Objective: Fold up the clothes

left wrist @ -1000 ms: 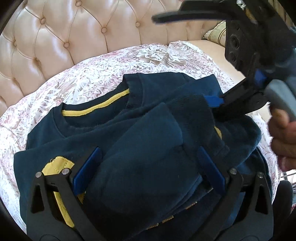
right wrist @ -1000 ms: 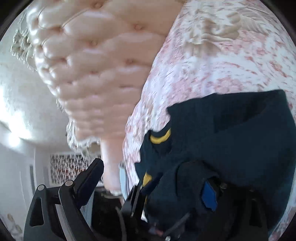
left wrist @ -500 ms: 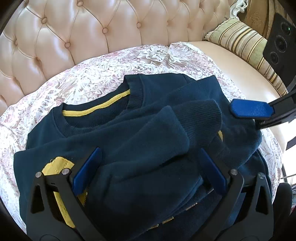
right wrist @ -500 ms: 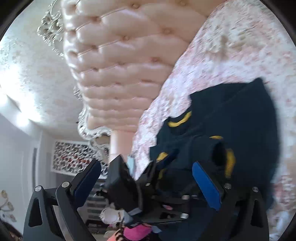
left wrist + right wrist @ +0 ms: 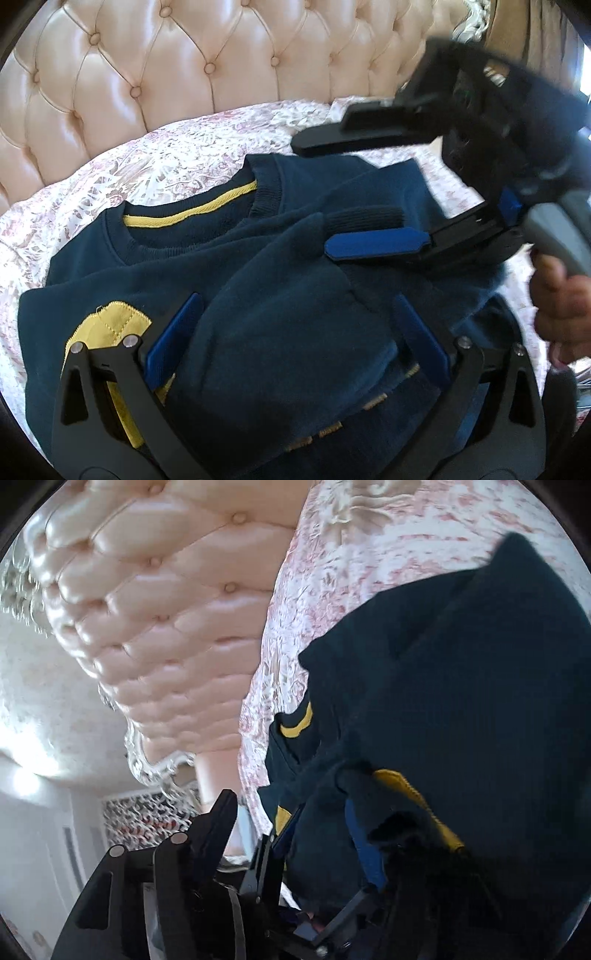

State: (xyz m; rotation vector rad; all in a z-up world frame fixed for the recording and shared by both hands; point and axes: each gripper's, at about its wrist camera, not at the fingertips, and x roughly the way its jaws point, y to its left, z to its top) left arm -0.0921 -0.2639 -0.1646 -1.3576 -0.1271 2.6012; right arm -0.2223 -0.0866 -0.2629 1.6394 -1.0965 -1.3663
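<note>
A navy-blue knitted sweater with a yellow stripe inside its ribbed collar [image 5: 229, 258] lies bunched on a white-and-pink floral bedspread [image 5: 177, 162], which runs up to a tufted, buttoned headboard of pale peach leather [image 5: 155, 66]. The left gripper [image 5: 295, 339], black-framed with blue pads, hangs over the near half of the garment; its fingers [image 5: 173, 339] stand wide apart on either side of a thick folded hump of the navy cloth, and the pads lie beside the fabric without visibly pinching it. A quilted yellow patch [image 5: 107, 328] shows on the sweater just left of the left pad, and small yellow stitched marks run along the near hem. The right gripper [image 5: 354, 192] reaches in from the right side, held by a hand [image 5: 557, 295] on a grey handle. Its jaws have just been closing: the lower blue pad lies flat against the ribbed cuff of a sleeve [image 5: 369, 218], while the upper black finger floats above the cloth (blurred in the left view), so the cuff sits between the two without being clamped. From the right wrist camera the sweater [image 5: 461, 686] fills the right side, its folds draped over the near blue pad, and the other finger stands clear in front of the headboard [image 5: 166, 609].
</note>
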